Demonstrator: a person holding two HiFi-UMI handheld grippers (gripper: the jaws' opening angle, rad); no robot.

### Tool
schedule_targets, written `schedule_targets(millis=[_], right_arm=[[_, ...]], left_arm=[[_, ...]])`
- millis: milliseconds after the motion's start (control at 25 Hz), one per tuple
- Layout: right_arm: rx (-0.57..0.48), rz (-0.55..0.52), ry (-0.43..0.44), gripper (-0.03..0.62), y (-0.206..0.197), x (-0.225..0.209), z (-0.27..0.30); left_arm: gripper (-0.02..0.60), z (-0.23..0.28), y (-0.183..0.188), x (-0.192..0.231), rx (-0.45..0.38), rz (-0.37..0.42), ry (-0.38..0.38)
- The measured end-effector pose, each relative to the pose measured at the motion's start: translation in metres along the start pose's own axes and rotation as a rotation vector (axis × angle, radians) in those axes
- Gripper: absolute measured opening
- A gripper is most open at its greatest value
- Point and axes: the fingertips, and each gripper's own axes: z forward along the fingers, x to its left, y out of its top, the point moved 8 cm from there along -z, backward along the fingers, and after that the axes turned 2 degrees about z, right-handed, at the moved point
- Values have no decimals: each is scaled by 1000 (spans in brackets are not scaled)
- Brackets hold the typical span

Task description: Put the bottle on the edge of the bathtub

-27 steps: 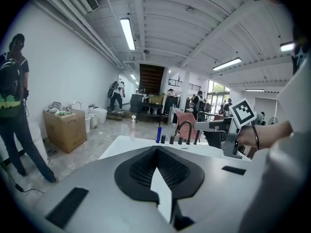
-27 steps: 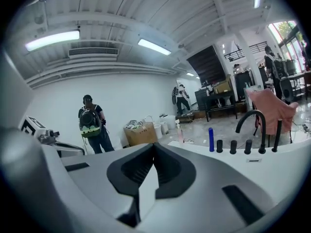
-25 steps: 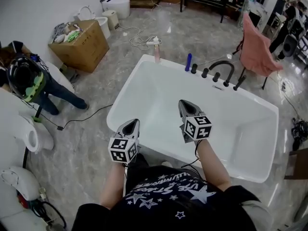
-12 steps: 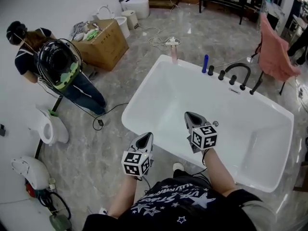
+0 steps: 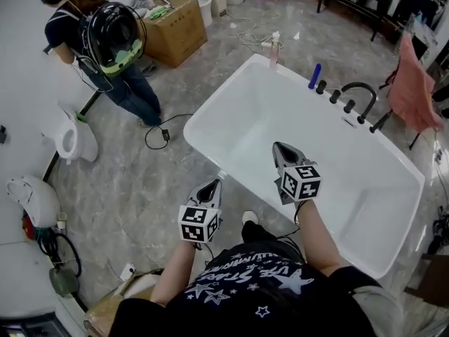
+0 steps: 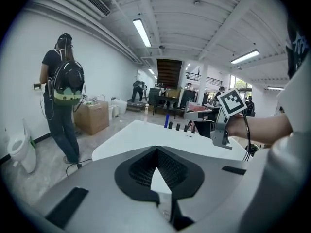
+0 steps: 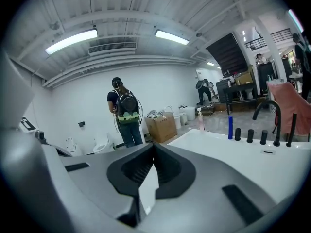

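Note:
A white bathtub (image 5: 210,111) fills the middle of the head view. A pink pump bottle (image 5: 273,50) stands upright on its far corner rim, and a blue bottle (image 5: 315,76) stands on the same rim beside the black faucet knobs. My left gripper (image 5: 216,183) is shut and empty, hovering by the tub's near rim. My right gripper (image 5: 278,147) is shut and empty over the basin. Both bottles lie far ahead of the jaws: the pink bottle (image 6: 146,108) and blue bottle (image 6: 166,121) in the left gripper view, the pink bottle (image 7: 200,119) and blue bottle (image 7: 230,127) in the right gripper view.
A black faucet (image 5: 358,93) arches over the far rim. A person with a backpack (image 5: 112,37) stands at the left by a toilet (image 5: 70,139). A cardboard box (image 5: 175,30) sits behind, a cable (image 5: 161,135) lies on the floor, and a pink-draped chair (image 5: 414,90) stands at the right.
The head view has swung, so the tub sits further right and nearer. Both grippers moved sideways along the tub's near side, still shut. The person with the backpack stood up and moved toward the wall.

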Motion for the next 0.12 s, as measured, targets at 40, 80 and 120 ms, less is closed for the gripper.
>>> schedule_targets(millis=[40, 80, 120], right_arm=[[0, -5, 1, 14, -2, 6, -6], [1, -9, 2, 14, -5, 12, -13], [2, -13, 3, 14, -9, 19, -20]], left_arm=[[14, -9, -2, -3, -10, -2, 2], [14, -18, -4, -5, -21, -1, 3], [14, -28, -5, -9, -32, 0, 3]])
